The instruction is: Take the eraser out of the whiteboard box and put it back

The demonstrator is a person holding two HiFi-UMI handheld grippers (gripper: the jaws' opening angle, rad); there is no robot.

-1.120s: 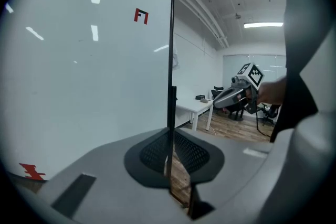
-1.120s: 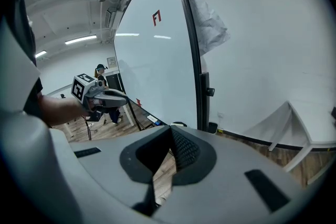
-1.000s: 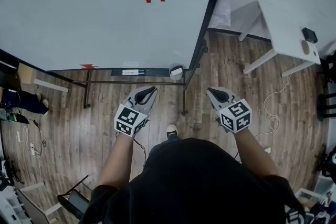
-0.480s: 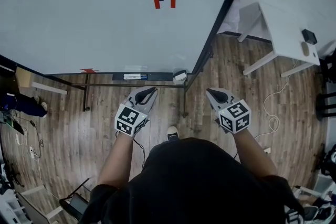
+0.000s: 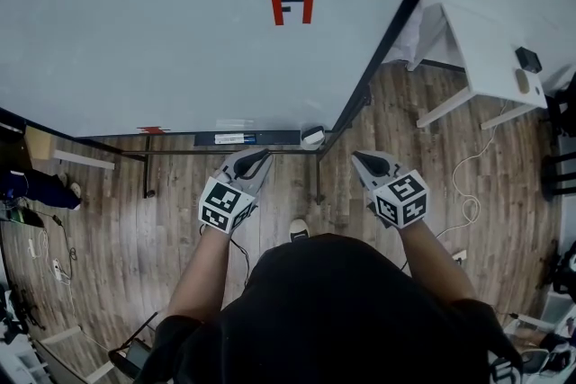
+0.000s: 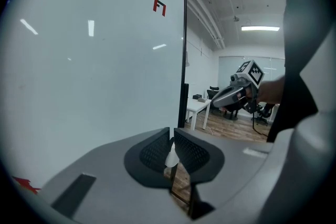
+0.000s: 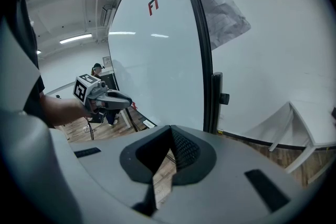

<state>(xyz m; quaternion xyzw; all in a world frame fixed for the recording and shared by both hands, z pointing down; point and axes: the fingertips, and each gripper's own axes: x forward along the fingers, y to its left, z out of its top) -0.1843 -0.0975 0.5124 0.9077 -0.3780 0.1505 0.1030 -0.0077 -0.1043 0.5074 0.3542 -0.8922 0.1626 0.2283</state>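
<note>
One big whiteboard [image 5: 162, 22] on a dark-framed stand fills the top of the head view. Wood floor [image 5: 108, 202] lies below it, and a white bench [image 5: 486, 49] stands off to the R, well apart.

Both grippers are held out over the floor, short of the board: left gripper [image 5: 262, 154] and right gripper [image 5: 356, 156]. Jaws are clenched on each, w/ nothing held. A pale sliver shows thru the slit of the left jaws in the left gripper view; prob. sth farther off, not gripped.

Step in hand, as I read it: the approach, nothing grasped yet. To do it well:
- Pick one gripper; the box sits about midway ahead of both.
- Release its jaws before arrival.
- Come in from above/front w/ the jaws spanning the eraser's narrow sides.
- Keep clear of the stand's post just beside the box.
- Lift straight up so the box isn't dragged.
- Other gripper can hang back.

Containers: a long dark tray [image 5: 270, 138] runs along the board's lower edge. It holds a pale-labelled stick-like item [image 5: 227, 138], prob. a marker; too small to say more. At the tray's R end sits a small box [image 5: 314, 140] w/ a pale block in it, prob. the eraser [image 5: 310, 133]. It's in the box, untouched, ahead of & btwn the two grippers.
</note>
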